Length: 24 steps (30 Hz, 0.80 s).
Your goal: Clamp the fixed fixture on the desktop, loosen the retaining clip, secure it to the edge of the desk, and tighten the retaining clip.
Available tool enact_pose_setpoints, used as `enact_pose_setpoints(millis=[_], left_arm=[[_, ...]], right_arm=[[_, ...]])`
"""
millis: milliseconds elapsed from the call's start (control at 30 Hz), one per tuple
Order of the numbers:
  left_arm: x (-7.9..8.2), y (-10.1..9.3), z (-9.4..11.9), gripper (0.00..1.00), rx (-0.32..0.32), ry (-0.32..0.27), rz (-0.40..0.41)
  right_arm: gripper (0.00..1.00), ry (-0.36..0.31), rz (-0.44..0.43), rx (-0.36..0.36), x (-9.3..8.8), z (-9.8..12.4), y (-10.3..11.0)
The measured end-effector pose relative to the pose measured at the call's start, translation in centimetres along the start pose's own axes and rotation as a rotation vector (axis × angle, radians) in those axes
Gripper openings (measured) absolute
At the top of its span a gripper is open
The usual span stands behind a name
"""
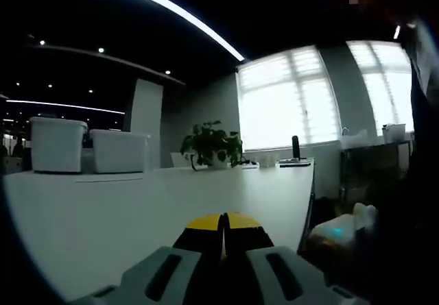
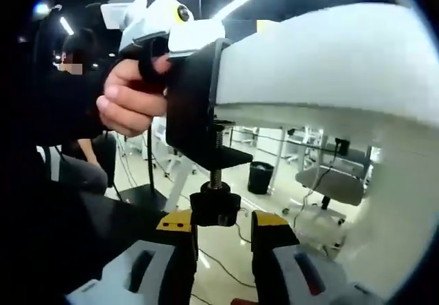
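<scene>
The black clamp fixture (image 2: 192, 92) hooks over the edge of the white desk (image 2: 329, 65). Its threaded screw (image 2: 216, 175) hangs below, ending in a black knob (image 2: 215, 208). My right gripper (image 2: 223, 221) comes up from underneath, open, with one yellow-tipped jaw on each side of the knob. A hand (image 2: 127, 99) holds my left gripper (image 2: 158, 17) against the fixture's outer side. In the left gripper view my left gripper (image 1: 223, 224) is shut over the desktop (image 1: 137, 202), its tips meeting on a thin line, and I see nothing held between them.
Two white bins (image 1: 56, 144) and a potted plant (image 1: 211, 144) stand at the desk's far end before bright windows. Under the desk are a black waste bin (image 2: 260, 177), a grey chair (image 2: 336, 181) and floor cables. A person (image 2: 75, 113) sits at the left.
</scene>
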<state>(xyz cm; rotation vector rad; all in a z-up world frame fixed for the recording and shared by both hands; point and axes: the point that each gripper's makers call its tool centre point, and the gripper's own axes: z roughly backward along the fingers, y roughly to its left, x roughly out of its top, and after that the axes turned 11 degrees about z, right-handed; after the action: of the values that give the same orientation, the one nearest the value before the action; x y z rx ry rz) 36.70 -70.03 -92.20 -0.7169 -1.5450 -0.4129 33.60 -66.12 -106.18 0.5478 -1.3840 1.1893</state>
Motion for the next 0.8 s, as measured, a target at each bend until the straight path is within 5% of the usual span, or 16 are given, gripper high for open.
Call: enact_pose_setpoints(millis=[233, 467, 633, 800], left_arm=[[0.0, 0.0, 0.0, 0.01, 0.009, 0.005, 0.006], [0.1, 0.2, 0.1, 0.01, -0.002, -0.010, -0.007], [0.0, 0.3, 0.2, 0.01, -0.008, -0.004, -0.005], [0.0, 0.3, 0.2, 0.01, -0.008, -0.010, -0.010]], right_arm=[[0.33, 0.109, -0.018, -0.179, 0.2, 1.1, 0.3], [0.36, 0.151, -0.045, -0.440, 1.4, 1.0, 0.2], [0.36, 0.219, -0.152, -0.622, 0.1, 0.8, -1.2], [0.35, 0.237, -0.184, -0.657, 0.0, 0.5, -1.6]])
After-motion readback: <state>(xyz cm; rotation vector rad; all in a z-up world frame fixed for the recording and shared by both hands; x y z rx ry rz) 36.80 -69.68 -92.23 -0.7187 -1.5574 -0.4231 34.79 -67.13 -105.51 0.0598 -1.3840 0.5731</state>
